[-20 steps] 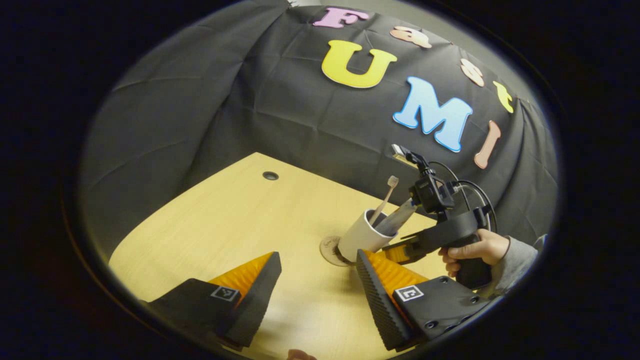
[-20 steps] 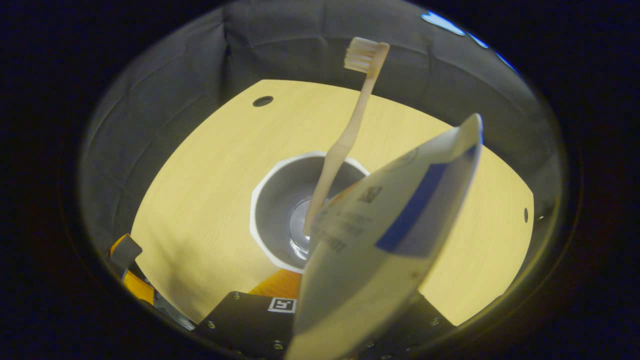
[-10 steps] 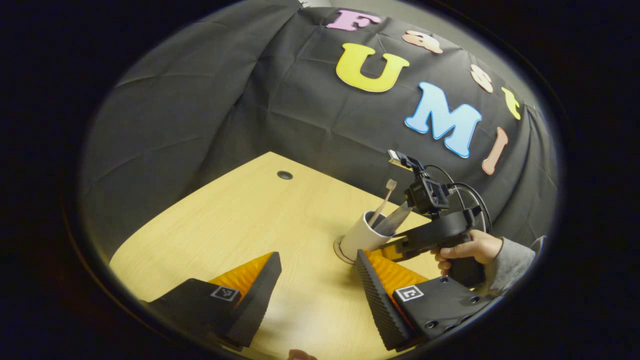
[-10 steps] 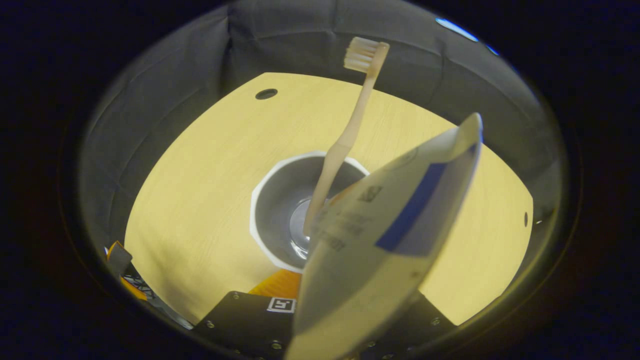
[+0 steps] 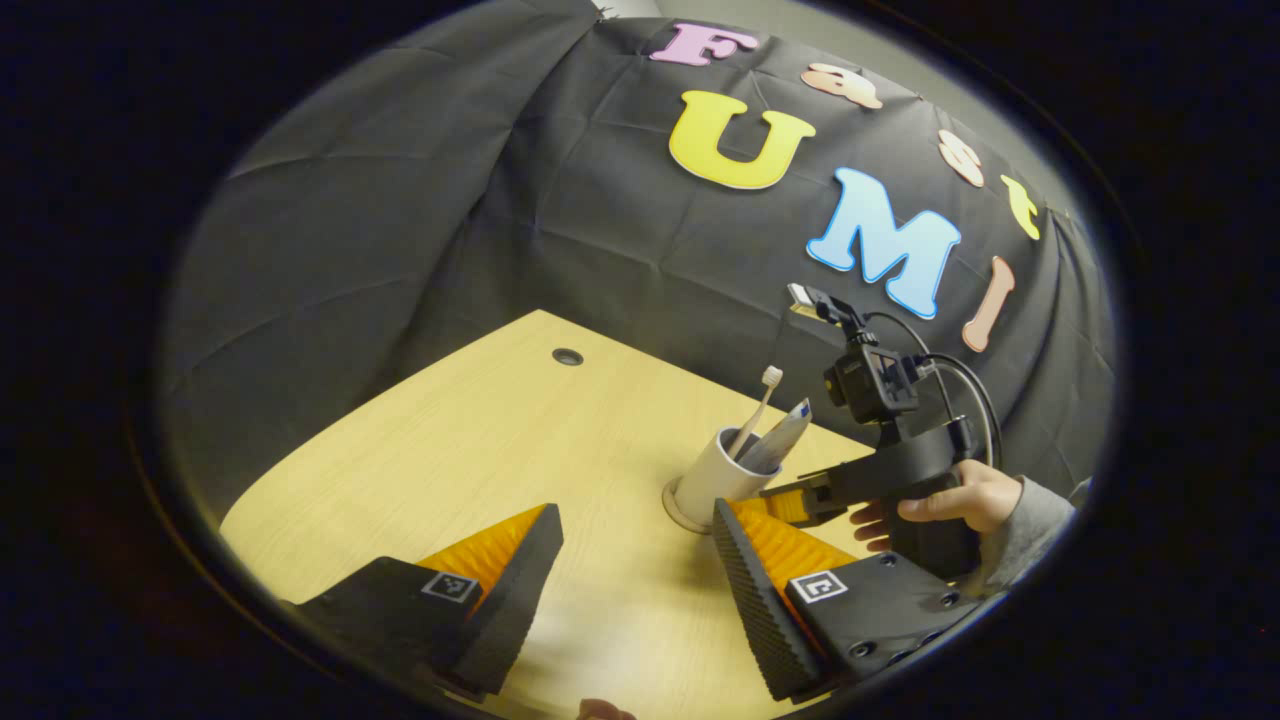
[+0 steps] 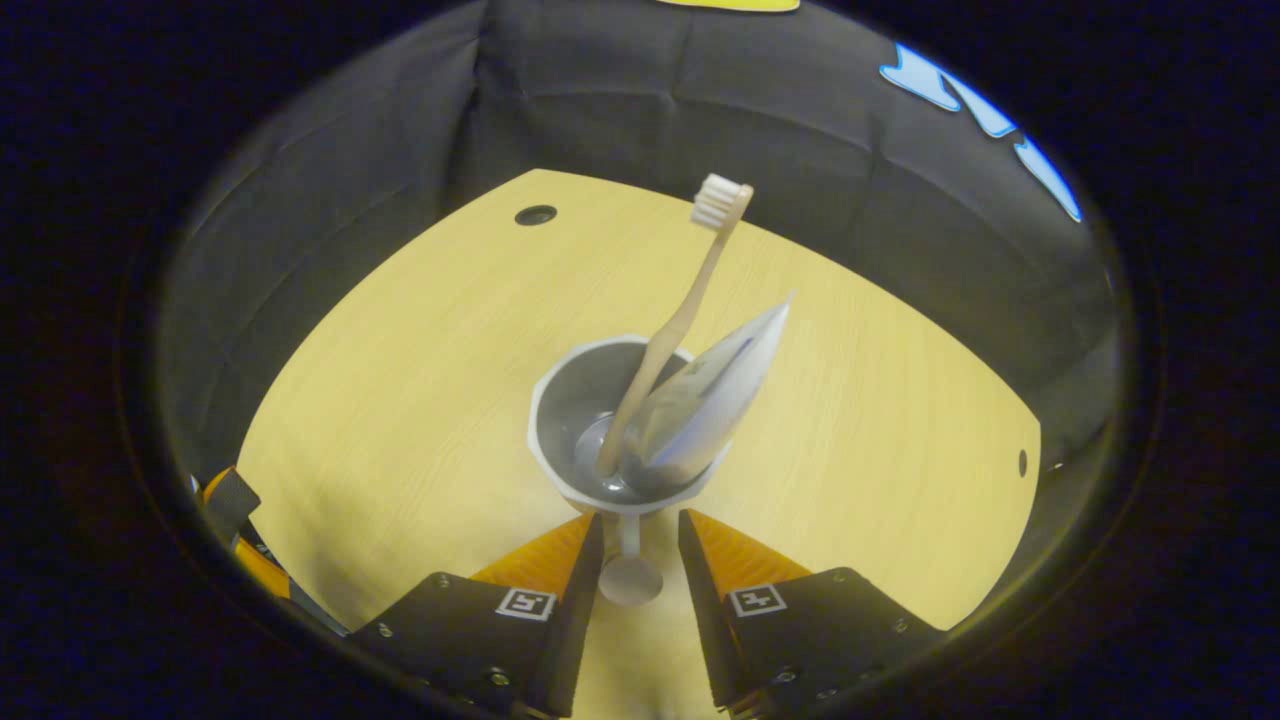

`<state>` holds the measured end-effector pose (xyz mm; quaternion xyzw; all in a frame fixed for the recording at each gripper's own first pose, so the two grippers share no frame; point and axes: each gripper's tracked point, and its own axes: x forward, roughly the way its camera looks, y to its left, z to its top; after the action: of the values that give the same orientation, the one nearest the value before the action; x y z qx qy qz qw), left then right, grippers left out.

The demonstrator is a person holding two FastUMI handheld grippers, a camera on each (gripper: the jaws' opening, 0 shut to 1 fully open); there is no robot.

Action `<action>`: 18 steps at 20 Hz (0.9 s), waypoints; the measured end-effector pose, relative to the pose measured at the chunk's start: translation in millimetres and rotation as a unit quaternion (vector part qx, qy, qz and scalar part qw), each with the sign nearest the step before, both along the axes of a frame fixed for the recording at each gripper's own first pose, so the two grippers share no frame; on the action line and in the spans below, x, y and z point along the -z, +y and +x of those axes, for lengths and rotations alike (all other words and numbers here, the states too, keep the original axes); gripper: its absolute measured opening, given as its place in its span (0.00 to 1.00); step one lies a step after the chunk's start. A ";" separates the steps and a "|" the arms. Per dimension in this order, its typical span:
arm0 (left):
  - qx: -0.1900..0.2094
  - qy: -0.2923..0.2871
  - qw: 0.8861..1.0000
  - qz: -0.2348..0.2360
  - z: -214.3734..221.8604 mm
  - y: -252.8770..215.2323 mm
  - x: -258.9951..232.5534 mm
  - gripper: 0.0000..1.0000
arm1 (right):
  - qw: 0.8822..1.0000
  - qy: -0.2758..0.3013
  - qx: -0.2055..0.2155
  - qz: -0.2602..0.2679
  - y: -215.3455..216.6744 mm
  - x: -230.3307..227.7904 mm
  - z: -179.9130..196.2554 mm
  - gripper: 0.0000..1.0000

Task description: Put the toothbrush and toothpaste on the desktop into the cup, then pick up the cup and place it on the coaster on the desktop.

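Both items sit in the white cup [image 6: 612,430], frame centre: toothbrush [image 6: 672,330] and toothpaste tube [image 6: 705,395] lean up-right. A second ago our right claw [image 6: 632,560] hugged the cup; now it has backed off, fingers parted around empty air. Cup rests on the coaster [image 5: 680,508]. Left claw [image 5: 630,580] idles spread over the bench [image 5: 480,450]. We judge placement done.
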<state>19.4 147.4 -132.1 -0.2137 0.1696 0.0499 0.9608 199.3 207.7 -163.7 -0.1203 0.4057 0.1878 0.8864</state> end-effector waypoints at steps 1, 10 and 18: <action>0.001 -0.002 1.000 0.005 -0.1 -0.6 -2.9 0.97 | 1.000 -0.008 0.003 0.009 -1.7 -8.8 -6.1 0.47; 0.033 -0.046 0.997 0.045 19.0 -30.6 -60.3 0.97 | 0.985 -0.108 0.071 0.113 -69.4 -99.1 -84.9 0.87; 0.081 -0.108 0.987 0.087 37.6 -83.7 -123.9 0.97 | 0.931 -0.309 0.158 0.116 -166.9 -174.6 -136.5 0.87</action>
<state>57.0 63.7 -8.2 -0.1189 0.0762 -0.0370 0.9893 62.8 40.8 10.9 -0.0034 0.1007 0.0445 0.9939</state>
